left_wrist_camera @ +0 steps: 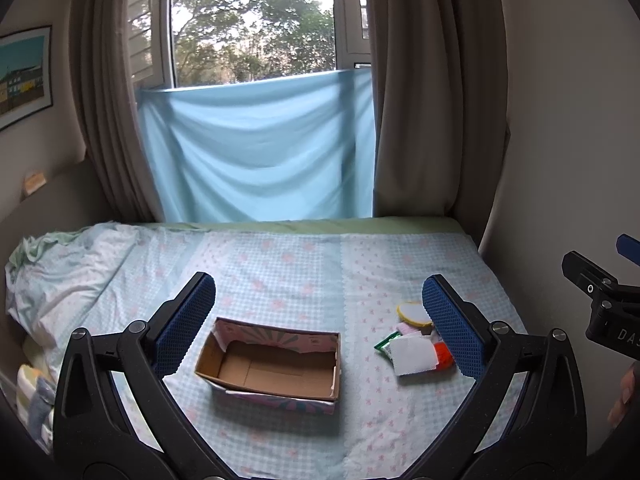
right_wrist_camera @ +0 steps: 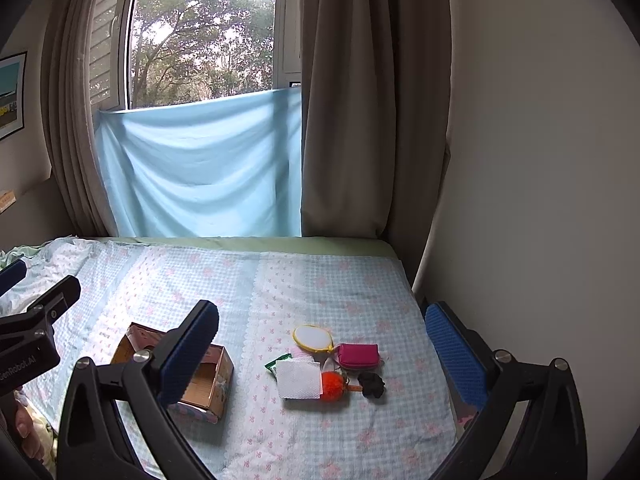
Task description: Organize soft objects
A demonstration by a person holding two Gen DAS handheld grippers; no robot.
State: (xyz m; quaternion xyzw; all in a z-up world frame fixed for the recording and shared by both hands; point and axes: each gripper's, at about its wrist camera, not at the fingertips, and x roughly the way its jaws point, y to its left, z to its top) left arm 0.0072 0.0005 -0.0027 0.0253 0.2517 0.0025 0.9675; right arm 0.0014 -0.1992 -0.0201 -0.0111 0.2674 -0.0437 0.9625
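Observation:
An open, empty cardboard box (left_wrist_camera: 272, 364) sits on the bed, also in the right wrist view (right_wrist_camera: 204, 380). To its right lies a small pile: a white cloth pad (right_wrist_camera: 299, 379), an orange pompom (right_wrist_camera: 333, 386), a pink pouch (right_wrist_camera: 359, 356), a yellow-rimmed round pad (right_wrist_camera: 312, 337), a black soft item (right_wrist_camera: 371, 385) and a green packet (right_wrist_camera: 280, 362). The pile shows partly behind my left finger (left_wrist_camera: 414, 356). My left gripper (left_wrist_camera: 318, 320) is open and empty above the box. My right gripper (right_wrist_camera: 322, 344) is open and empty above the pile.
The bed (right_wrist_camera: 320, 280) has a light blue checked sheet. A crumpled pillow (left_wrist_camera: 60, 280) lies at the left. A blue cloth (left_wrist_camera: 256, 148) and brown curtains (left_wrist_camera: 432, 100) hang at the window behind. A wall (right_wrist_camera: 540, 160) borders the bed's right side.

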